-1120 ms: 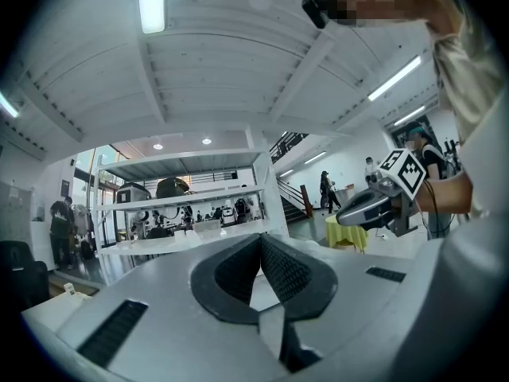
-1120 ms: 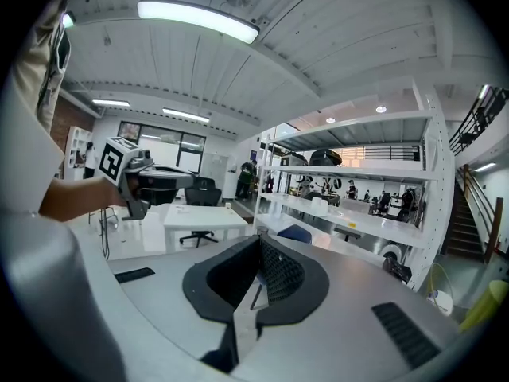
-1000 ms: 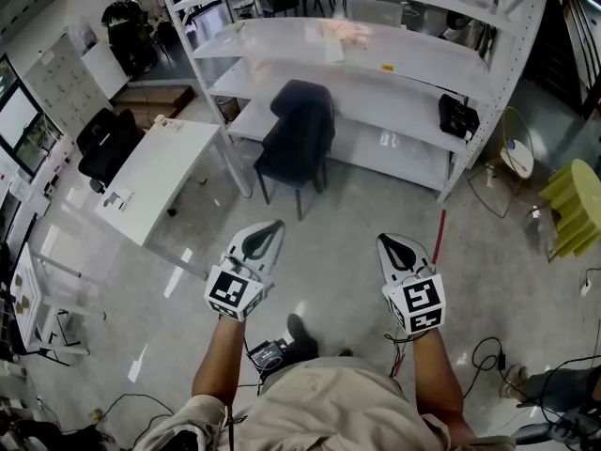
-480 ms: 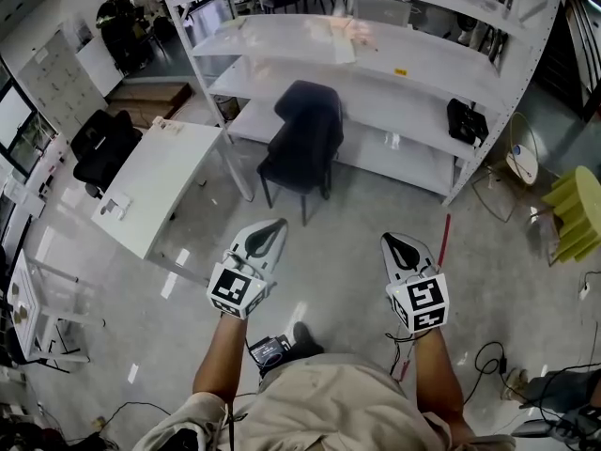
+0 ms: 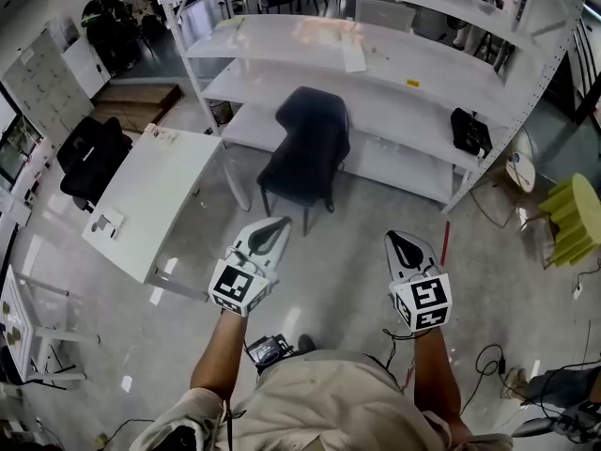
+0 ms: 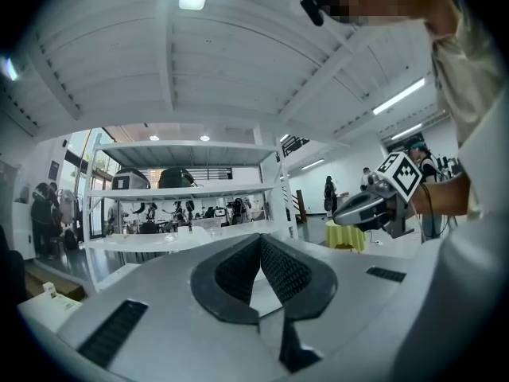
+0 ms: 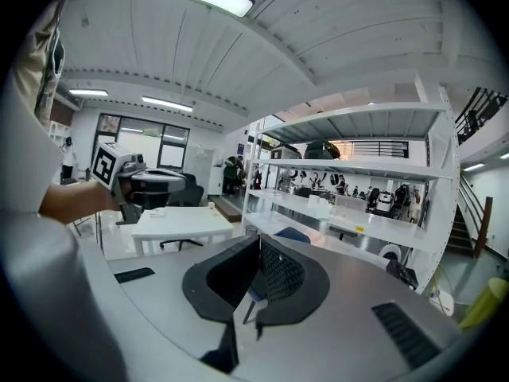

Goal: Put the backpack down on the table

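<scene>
Both grippers are held out level over the floor, side by side, with nothing in them. My left gripper (image 5: pixel 278 222) is shut, its jaws meeting in the left gripper view (image 6: pixel 260 239). My right gripper (image 5: pixel 394 240) is shut too, jaws together in the right gripper view (image 7: pixel 259 241). A dark chair (image 5: pixel 305 144) stands ahead in front of the white shelving; whether something hangs on it I cannot tell. A black bag (image 5: pixel 470 132) sits on a lower shelf at the right. The white table (image 5: pixel 150 195) stands ahead to the left and also shows beyond the right gripper's jaws (image 7: pixel 179 221).
A tall white shelf rack (image 5: pixel 376 64) spans the back. A black office chair (image 5: pixel 89 153) stands left of the table. A yellow stool (image 5: pixel 573 216) is at the right, and cables (image 5: pixel 493 360) lie on the floor. People stand far off at the back left.
The person has walked forward: chair, table and shelving have come nearer and lower in the head view. Both grippers stay shut and keep their places side by side.
</scene>
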Demonstrator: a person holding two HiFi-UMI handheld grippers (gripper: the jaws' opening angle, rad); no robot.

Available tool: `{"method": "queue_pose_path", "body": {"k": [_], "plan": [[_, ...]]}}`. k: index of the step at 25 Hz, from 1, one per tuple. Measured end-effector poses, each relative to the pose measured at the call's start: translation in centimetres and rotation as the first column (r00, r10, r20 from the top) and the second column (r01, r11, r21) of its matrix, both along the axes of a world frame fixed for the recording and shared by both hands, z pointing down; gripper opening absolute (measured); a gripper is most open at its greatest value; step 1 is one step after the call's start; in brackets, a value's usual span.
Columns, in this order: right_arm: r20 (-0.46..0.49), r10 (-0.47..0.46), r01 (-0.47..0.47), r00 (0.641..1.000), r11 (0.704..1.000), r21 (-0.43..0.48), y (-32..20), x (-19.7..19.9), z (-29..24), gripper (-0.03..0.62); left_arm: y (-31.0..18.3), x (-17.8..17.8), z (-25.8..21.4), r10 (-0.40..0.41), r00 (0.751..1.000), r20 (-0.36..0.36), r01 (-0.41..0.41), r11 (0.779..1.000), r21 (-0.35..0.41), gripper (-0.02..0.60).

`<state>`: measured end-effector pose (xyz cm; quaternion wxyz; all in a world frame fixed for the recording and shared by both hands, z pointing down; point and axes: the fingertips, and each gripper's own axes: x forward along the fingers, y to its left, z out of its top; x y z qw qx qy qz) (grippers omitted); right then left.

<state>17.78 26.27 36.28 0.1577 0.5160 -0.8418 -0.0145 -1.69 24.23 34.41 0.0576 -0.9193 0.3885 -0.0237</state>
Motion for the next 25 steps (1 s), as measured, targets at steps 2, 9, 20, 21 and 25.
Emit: {"method": "queue_pose_path", "body": {"k": [2,9,20,21,25], "plan": [[-0.004,0.010,-0.010,1.000,1.000,-0.001,-1.2,-1.1,0.0,0.026,-1.4,-1.0,0.2,0.010,1.000,-0.006,-0.010,1.000,-0.003,0.015],[-0.035,0.022,-0.023,0.999,1.000,-0.017,-5.3,-2.6,-0.1,0.026,-5.8,-2.3,0.7,0.029,0.999,-0.036,-0.030,0.999,-0.021,0.015],[0.007,-0.029,0.029,1.000,0.998,-0.062,-17.9,-1.9,2.8,0.026,-16.5,-1.8,2.9,-0.033,0.999,0.004,0.033,0.997,-0.074,0.015],[0.016,-0.038,0.039,0.999,0.997,-0.062,-19.4,-1.8,3.0,0.026,-17.8,-1.6,2.9,-0.038,0.999,0.011,0.039,0.996,-0.074,0.015],[0.029,-0.077,0.079,0.997,0.995,-0.063,-25.4,-0.8,3.5,0.026,-23.4,-0.2,2.7,-0.075,0.997,0.028,0.077,0.994,-0.075,0.015]]}}
